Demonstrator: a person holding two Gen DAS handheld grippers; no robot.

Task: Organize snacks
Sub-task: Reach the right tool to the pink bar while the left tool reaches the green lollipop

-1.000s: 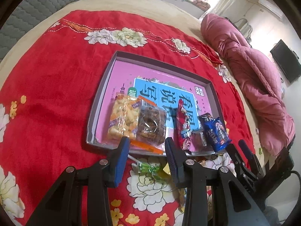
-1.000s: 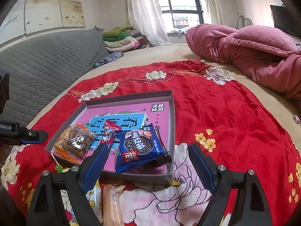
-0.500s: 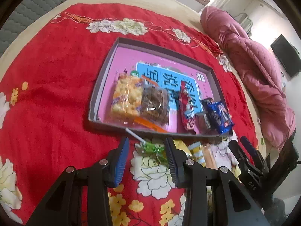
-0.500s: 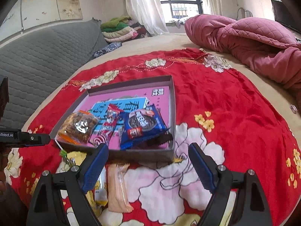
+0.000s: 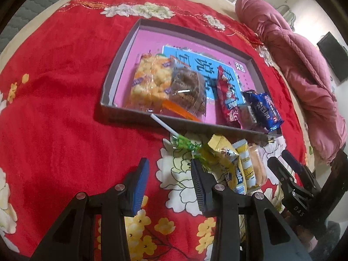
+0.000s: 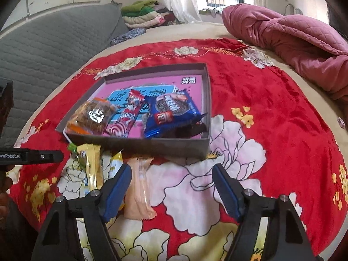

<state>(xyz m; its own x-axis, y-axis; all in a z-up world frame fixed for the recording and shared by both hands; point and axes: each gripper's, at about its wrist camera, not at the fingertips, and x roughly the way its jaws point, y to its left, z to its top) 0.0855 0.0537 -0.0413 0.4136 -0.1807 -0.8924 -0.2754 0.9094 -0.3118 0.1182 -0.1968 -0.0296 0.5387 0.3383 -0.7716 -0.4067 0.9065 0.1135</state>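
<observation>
A grey box (image 5: 121, 50) with a pink floor (image 6: 206, 91) holds a yellow puff pack (image 5: 150, 80), a brown snack pack (image 5: 187, 89), a red bar (image 5: 227, 96) and a blue cookie pack (image 5: 266, 111) (image 6: 169, 111). In front of the box lie a green-wrapped lollipop (image 5: 182, 142), yellow packs (image 5: 228, 161) (image 6: 92, 165) and a peach wafer pack (image 6: 137, 187). My left gripper (image 5: 169, 180) is open and empty just short of the lollipop. My right gripper (image 6: 171, 187) is open and empty, with the peach pack by its left finger.
Everything lies on a red floral blanket (image 5: 54, 87) on a bed. A pink quilt (image 6: 293, 39) is bunched at the far right. A grey padded headboard (image 6: 43, 41) stands at the left. The right gripper (image 5: 291, 174) shows in the left view.
Both grippers have drawn back from the box, bringing the loose snacks in front of it into view. Both stay open and empty.
</observation>
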